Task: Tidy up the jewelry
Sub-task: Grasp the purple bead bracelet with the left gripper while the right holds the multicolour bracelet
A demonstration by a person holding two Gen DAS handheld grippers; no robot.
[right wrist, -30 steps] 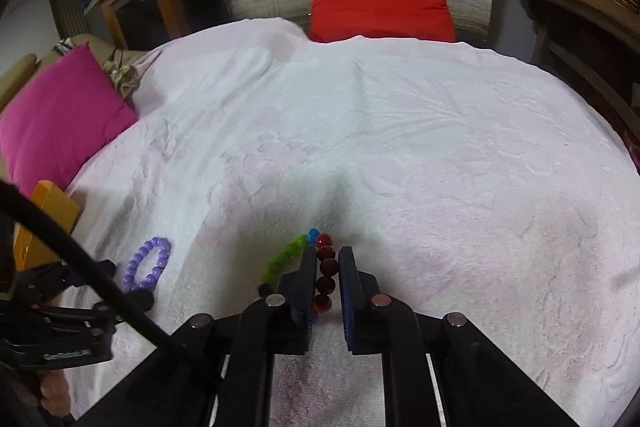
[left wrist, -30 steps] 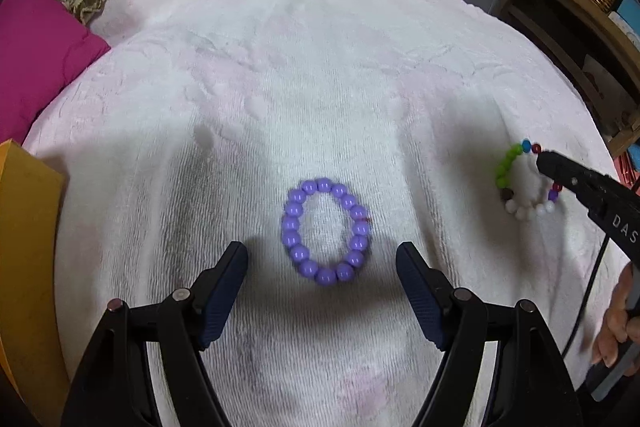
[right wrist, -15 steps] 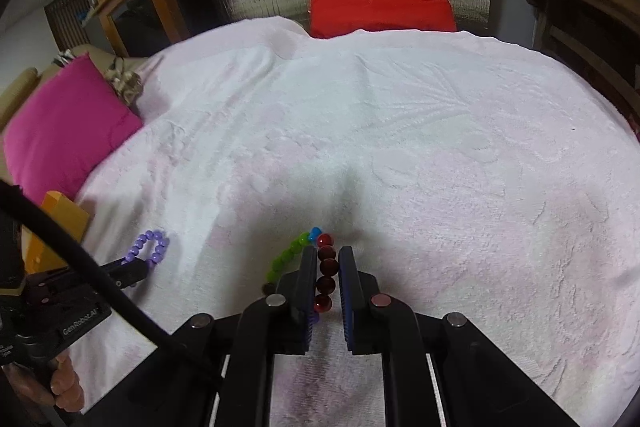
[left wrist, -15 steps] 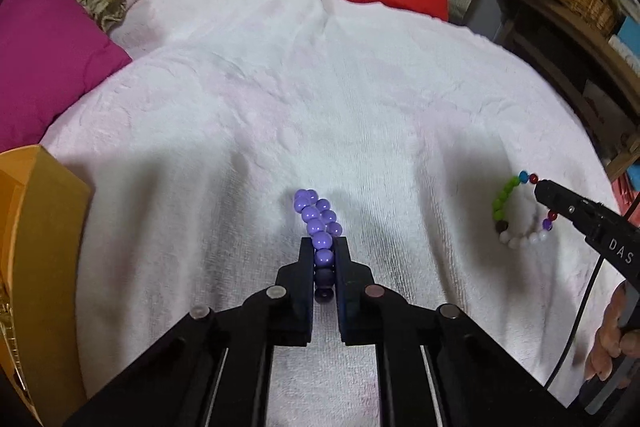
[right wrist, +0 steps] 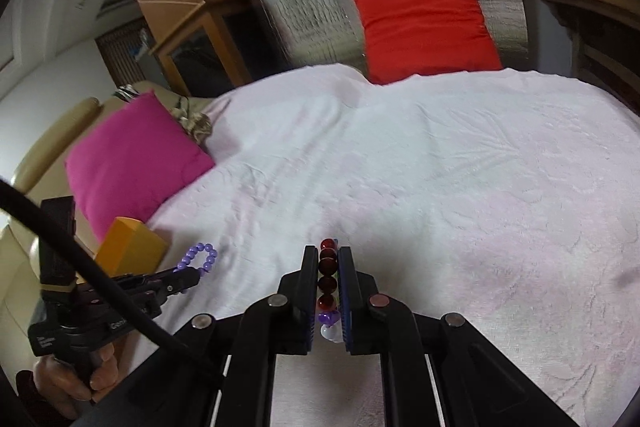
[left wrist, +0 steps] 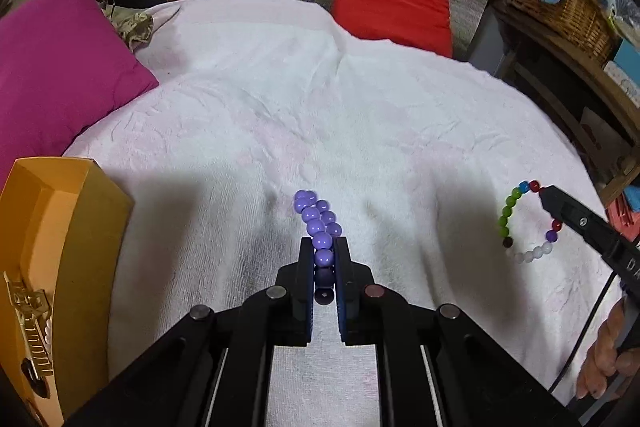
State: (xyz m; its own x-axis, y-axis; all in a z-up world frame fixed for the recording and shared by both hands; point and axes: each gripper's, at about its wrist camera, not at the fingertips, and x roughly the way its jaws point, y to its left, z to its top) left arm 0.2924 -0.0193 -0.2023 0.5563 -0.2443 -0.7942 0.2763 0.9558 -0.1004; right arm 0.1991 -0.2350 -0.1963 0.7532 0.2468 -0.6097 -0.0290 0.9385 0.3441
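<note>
left gripper jaws pinching purple bracelet, loop squashed flat, free end drooping toward white blanket. right gripper jaws pinching multicolour bracelet. both likely light, limp, with slick round beads; grip across strand, not on single bead.

Right tool clamped on multicoloured bead bracelet above white blanket.

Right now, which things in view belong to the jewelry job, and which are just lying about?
Job:
- purple bracelet, clamped in left tool
- multicolour bracelet, clamped in right tool
- orange box, likely the container

Lying about:
- pink cushion
- red cushion
- wicker basket
- white bedspread
</note>
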